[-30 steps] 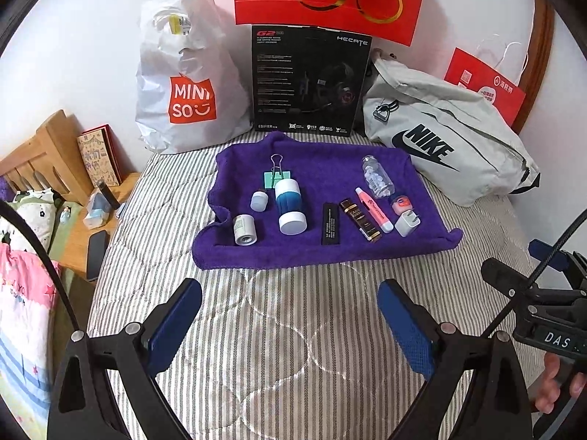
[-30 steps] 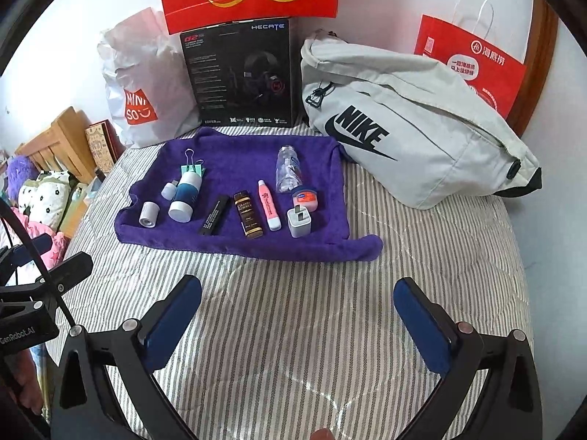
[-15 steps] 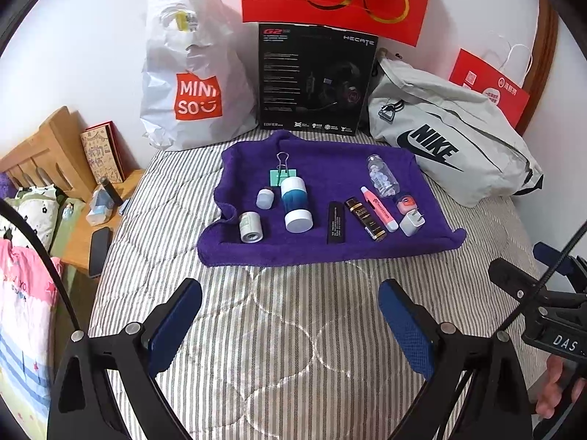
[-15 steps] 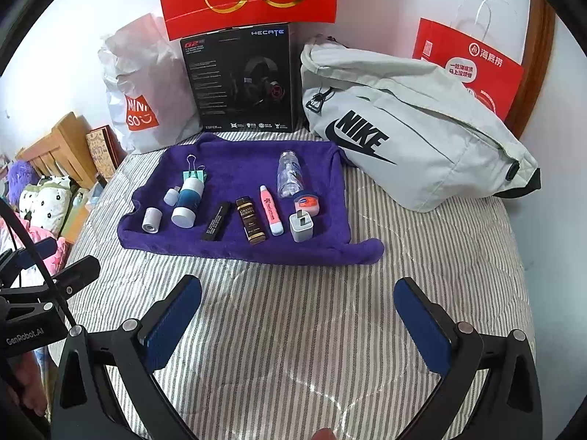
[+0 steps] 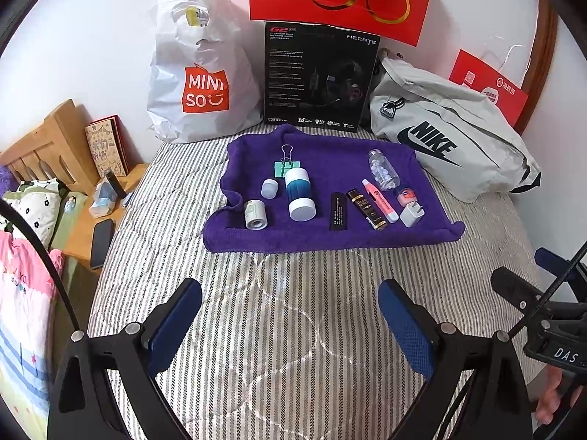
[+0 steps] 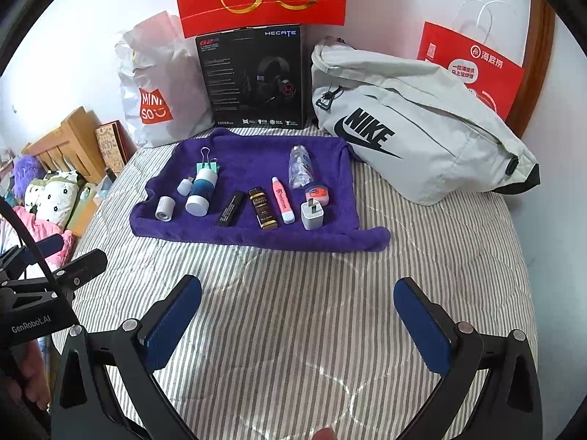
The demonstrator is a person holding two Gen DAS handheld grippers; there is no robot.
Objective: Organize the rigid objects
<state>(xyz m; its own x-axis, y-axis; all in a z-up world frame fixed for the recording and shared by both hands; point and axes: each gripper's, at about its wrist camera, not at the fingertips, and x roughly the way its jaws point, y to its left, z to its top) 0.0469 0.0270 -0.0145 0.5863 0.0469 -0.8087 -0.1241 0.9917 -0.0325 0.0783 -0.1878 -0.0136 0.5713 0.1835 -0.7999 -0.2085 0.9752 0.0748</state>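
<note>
A purple towel [image 5: 330,154] [image 6: 256,150] lies on the striped bed and carries several small items. From left to right: a small white roll [image 5: 255,214], a white cap [image 5: 269,188], a blue-and-white bottle [image 5: 300,193] with a teal binder clip [image 5: 287,163] behind it, a black stick [image 5: 338,211], a brown box [image 5: 367,208], a pink tube [image 5: 379,200], a clear pill bottle [image 5: 382,169], a pink tin [image 6: 316,193] and a white charger [image 6: 312,215]. My left gripper [image 5: 290,322] and right gripper [image 6: 297,324] hover open over the mattress, short of the towel, holding nothing.
Against the wall stand a white Miniso bag [image 5: 198,73], a black headset box [image 5: 319,77], a grey Nike bag [image 6: 414,128] and red paper bags [image 6: 473,69]. A wooden nightstand [image 5: 84,227] with a phone [image 5: 102,237] sits left of the bed.
Both grippers have drawn back and risen slightly, so the towel sits a bit farther up in each view. Their jaws stay open and no item on the towel has moved.
</note>
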